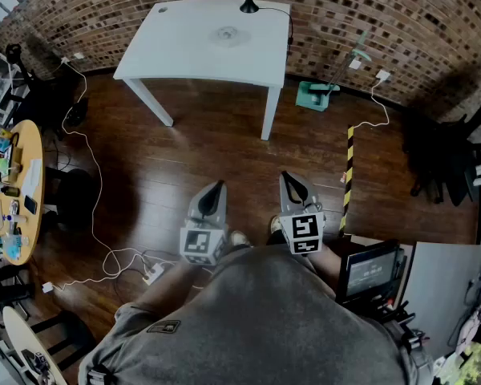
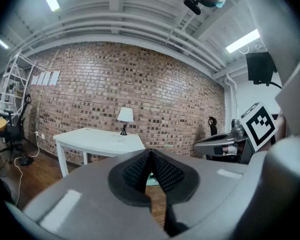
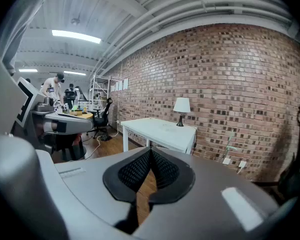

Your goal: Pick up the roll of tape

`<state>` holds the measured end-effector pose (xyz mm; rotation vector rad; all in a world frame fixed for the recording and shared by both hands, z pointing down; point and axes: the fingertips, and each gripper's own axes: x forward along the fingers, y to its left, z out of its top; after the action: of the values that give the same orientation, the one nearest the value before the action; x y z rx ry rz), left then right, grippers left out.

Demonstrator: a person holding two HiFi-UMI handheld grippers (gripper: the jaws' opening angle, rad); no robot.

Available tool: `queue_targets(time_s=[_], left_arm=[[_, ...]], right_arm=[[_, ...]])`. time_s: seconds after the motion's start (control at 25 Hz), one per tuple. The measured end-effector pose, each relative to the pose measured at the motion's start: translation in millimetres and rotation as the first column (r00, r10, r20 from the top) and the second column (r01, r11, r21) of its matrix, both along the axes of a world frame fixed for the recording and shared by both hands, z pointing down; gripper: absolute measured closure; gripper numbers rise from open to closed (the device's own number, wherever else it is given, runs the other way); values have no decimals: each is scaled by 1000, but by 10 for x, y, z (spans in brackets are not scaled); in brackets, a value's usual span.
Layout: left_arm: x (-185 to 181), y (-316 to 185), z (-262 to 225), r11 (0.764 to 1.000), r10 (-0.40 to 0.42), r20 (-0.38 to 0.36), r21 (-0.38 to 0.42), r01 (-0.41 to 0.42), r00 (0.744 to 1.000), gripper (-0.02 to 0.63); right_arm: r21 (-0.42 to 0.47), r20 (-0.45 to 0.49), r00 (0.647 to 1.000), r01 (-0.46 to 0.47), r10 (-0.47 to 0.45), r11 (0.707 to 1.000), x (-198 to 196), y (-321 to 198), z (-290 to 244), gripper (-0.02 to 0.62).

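Closest in, above a grey shirt (image 1: 256,319), the left gripper (image 1: 216,187) and right gripper (image 1: 287,179) are held side by side over the dark wood floor (image 1: 224,143). Each has its jaws pressed together at the tips with nothing between them. Well beyond them stands a white table (image 1: 184,46). The roll of tape (image 1: 227,33) lies flat on it, toward the back edge. It is a small pale ring, nearly clear, hard to pick out against the white top. Just behind it is a lamp (image 1: 248,6), then the brick wall (image 1: 369,14).
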<state>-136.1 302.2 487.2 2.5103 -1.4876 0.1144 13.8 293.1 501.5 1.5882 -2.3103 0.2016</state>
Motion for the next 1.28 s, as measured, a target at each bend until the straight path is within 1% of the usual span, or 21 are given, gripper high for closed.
queue_targets(time_s=[0.24, 0.44, 0.6, 0.72, 0.84, 0.92, 1.04, 1.28], left_arm=[[79, -234, 17, 999, -3, 10, 35, 2, 1000, 604], [298, -554, 1, 999, -23, 25, 45, 22, 999, 604], [566, -886, 68, 998, -42, 33, 52, 40, 999, 604], [859, -1162, -58, 996, -44, 34, 79, 41, 998, 604], [1111, -1361, -149, 995, -50, 42, 89, 46, 998, 604], [1213, -1451, -164, 995, -57, 44, 85, 53, 997, 604], [1271, -1567, -81, 995, -79, 56, 60, 76, 995, 604], [1313, -1814, -31, 995, -94, 78, 42, 90, 993, 604]], right_arm=[[14, -2, 1000, -11, 11, 1000, 140, -216, 6, 581], [23, 14, 1000, -4, 3, 1000, 383, -553, -12, 581], [28, 27, 999, 16, -17, 999, 642, -899, -35, 581], [33, 36, 999, 36, -37, 999, 852, -1132, -51, 580], [27, 45, 998, 43, -44, 999, 1072, -1311, -35, 581], [21, 51, 997, 49, -50, 999, 1171, -1408, -20, 581], [12, 60, 996, 63, -63, 998, 1259, -1551, 22, 581], [-7, 79, 993, 89, -88, 996, 1278, -1855, 90, 580]])
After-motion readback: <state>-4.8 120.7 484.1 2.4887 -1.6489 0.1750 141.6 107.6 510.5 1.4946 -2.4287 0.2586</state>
